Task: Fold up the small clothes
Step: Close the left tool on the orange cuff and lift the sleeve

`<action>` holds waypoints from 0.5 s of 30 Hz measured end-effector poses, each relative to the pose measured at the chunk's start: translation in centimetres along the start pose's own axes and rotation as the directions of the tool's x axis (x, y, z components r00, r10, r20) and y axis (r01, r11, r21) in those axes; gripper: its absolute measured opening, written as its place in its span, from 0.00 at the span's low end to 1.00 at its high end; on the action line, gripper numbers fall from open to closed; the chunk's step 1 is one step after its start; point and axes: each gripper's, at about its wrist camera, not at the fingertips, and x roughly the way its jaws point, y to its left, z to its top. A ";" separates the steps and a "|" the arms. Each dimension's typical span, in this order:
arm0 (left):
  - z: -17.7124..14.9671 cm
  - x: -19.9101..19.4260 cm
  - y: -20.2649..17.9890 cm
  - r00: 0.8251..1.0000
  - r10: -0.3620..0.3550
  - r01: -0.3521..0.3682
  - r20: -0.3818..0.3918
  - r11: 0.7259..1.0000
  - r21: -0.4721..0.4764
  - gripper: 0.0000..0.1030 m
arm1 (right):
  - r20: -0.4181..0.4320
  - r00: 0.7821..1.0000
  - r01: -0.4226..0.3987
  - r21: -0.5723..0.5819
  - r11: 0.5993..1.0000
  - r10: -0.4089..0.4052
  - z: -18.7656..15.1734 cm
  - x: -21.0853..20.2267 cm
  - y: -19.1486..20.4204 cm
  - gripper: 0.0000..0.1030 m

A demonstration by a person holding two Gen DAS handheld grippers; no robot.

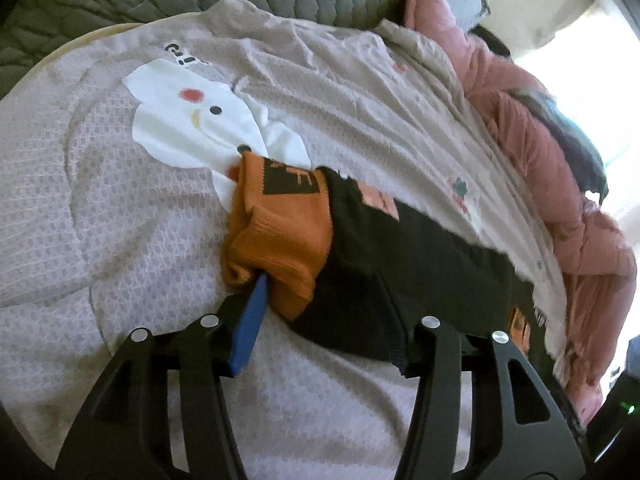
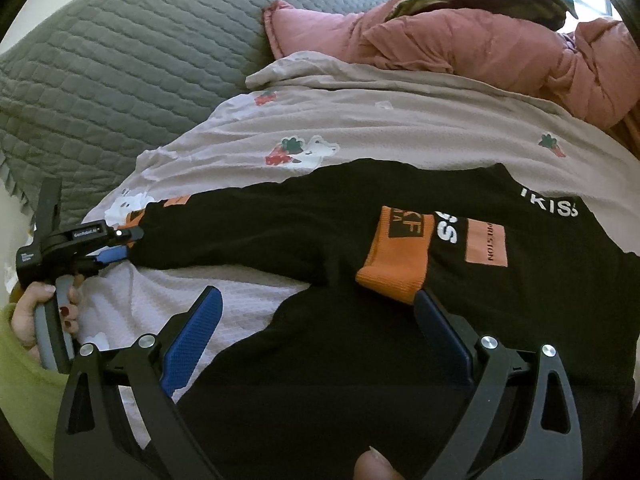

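Knitted black with orange trim: small sweater [image 2: 320, 208], spread sideways over the bunny-print quilt [image 2: 360, 120] on the bed.

Far left: a hand [image 2: 36, 312] in a green sleeve, wrapped round the grey handle of the left hand-held gripper [image 2: 126, 246], set at the very end of one outstretched sleeve. Seen from that tool's own camera: one blue finger [image 1: 248, 320] tucked into the folds of the sleeve-end cuff [image 1: 276, 240], the other buried under black knit. Cannot tell whether the pads truly pinch the cloth. Reads "GenRobot.AI" in white on the tool's body.

Centre: second sleeve laid in across the chest, its folded-in cuff [image 2: 394, 256] resting on the black body. Right hand-held gripper [image 2: 316, 294] gapes wide above the lower body, holding nothing, with the right-side pad just beside that cuff.

Likely handles as light, soft and limp: sags wherever unsupported, stretches if tugged, but not slippery against ribbed pads. Best taken at a firm ribbed edge, cuff or hem, pinching both layers together and not the loose middle.

Further right, lettering: partial black block letters on the folded-in cuff, possibly "KF"; white "SS" beside it; an orange patch that seems to read "PRESTON"; white "IKISS", or close to it, near the right edge.
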 end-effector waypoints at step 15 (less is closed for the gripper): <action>0.2 -1.7 -2.1 0.988 -0.038 0.025 0.147 0.996 0.089 0.04 | 0.039 0.999 0.005 0.071 0.997 -0.008 0.0 -1.5 -2.6 0.93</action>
